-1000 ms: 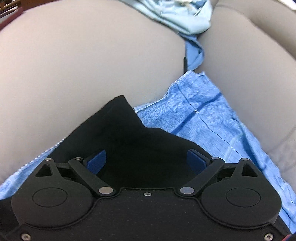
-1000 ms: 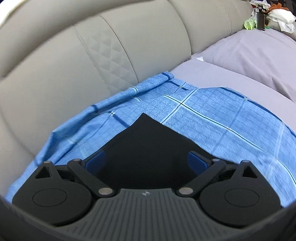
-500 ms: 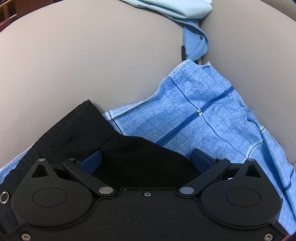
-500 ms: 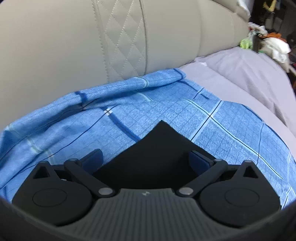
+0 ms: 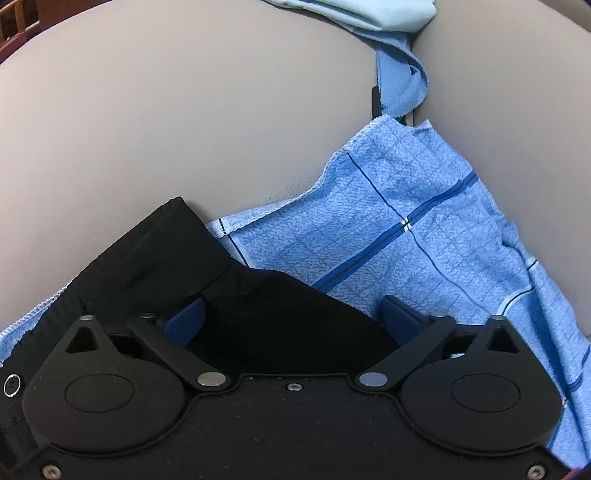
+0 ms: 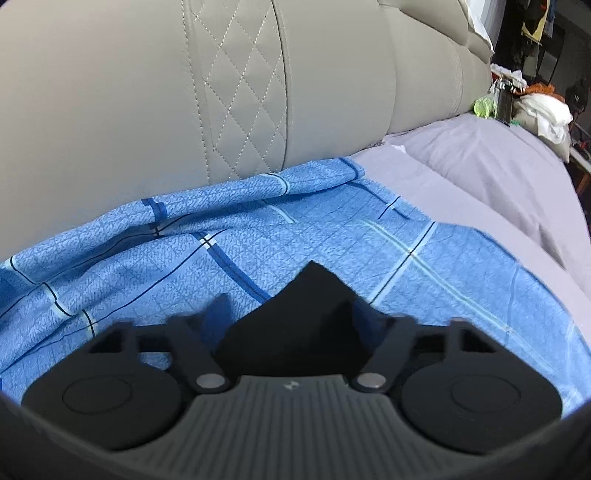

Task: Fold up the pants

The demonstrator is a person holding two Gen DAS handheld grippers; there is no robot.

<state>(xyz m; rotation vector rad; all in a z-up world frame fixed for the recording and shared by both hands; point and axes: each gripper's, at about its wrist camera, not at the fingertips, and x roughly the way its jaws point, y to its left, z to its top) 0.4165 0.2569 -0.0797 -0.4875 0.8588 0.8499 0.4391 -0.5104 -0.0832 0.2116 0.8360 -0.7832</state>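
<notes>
The black pants (image 5: 192,254) lie on a blue checked cloth (image 5: 406,229) on a beige sofa. In the left wrist view my left gripper (image 5: 291,314) stands open with black fabric lying between its blue pads (image 5: 184,319); the waistband end reaches up to the left. In the right wrist view a pointed corner of the pants (image 6: 314,295) sits between the fingers of my right gripper (image 6: 291,310), whose blurred fingers stand narrower than before. Whether they pinch the fabric is unclear.
The sofa backrest (image 6: 147,92) with diamond stitching rises just behind the cloth. A grey sheet (image 6: 480,173) lies to the right, with clutter (image 6: 543,107) at the far end. A light blue garment (image 5: 362,14) is tucked in the cushion gap (image 5: 413,110).
Both grippers moved down and toward the sofa back with the pants' edge. The right gripper's fingers have drawn closer together around the black corner. The left gripper stays wide.
</notes>
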